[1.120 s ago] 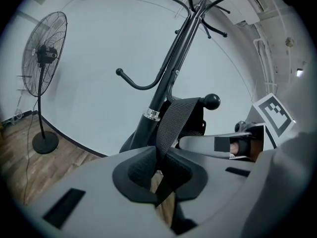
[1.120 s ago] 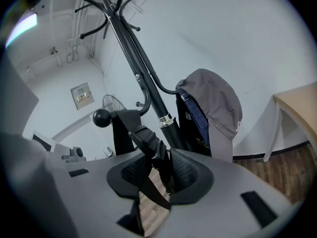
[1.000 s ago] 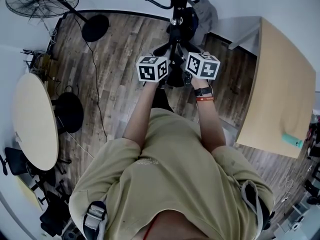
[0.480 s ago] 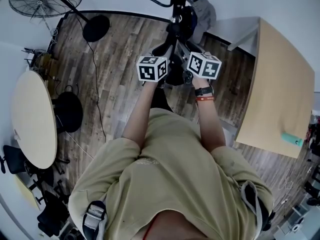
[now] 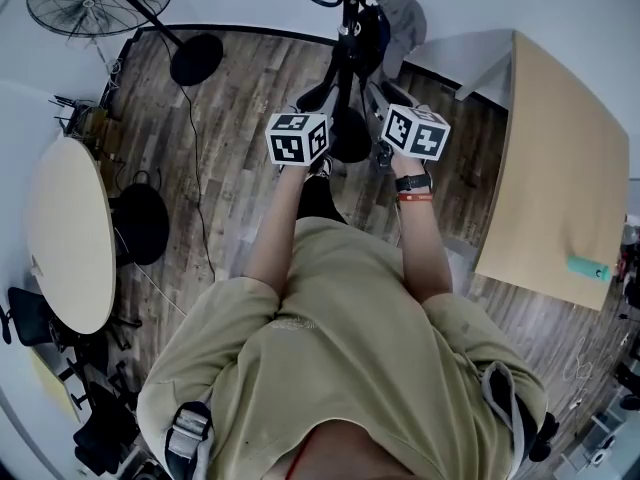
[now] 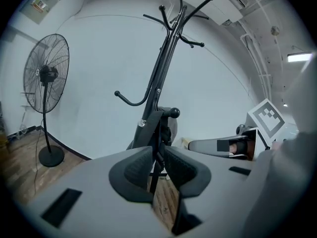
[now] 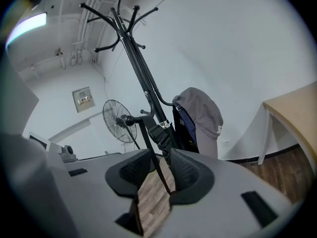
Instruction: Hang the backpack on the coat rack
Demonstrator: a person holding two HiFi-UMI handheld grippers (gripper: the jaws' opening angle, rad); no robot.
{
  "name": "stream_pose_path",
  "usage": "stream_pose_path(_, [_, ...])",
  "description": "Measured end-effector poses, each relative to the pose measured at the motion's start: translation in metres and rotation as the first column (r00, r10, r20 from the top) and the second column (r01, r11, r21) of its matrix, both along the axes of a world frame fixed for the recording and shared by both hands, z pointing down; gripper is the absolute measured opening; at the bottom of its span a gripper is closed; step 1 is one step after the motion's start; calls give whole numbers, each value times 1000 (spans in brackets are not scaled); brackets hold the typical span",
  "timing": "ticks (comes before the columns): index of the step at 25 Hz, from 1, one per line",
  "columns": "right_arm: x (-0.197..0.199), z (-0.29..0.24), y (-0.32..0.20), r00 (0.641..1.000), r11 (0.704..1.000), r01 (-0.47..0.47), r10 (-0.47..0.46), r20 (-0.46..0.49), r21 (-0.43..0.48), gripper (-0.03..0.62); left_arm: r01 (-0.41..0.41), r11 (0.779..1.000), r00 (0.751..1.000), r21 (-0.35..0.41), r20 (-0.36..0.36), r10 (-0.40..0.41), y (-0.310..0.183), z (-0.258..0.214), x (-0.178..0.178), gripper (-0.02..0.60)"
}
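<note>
Backpack strap [image 7: 158, 167] between open right fingers [image 7: 185, 170]

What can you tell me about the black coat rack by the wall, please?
The black metal coat rack stands on the wood-plank floor by the white wall. Its slim pole, ringed by a silver band, carries curved, ball-tipped arms at the top and more lower down. A grey-topped dark backpack hangs against the pole, its black strap looped over one lower arm.
</note>
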State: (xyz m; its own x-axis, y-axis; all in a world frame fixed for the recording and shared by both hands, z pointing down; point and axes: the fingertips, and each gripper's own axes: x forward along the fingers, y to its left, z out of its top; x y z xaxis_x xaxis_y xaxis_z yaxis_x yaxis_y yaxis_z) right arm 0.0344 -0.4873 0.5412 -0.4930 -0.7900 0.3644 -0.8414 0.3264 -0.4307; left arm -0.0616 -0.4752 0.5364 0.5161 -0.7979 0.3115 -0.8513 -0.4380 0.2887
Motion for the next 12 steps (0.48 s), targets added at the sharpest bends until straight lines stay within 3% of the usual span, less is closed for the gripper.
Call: stream_pose_path(12, [23, -28, 62, 999, 994, -22, 25, -35, 103, 80, 25, 993, 998, 118, 58, -32, 62, -38, -5, 73])
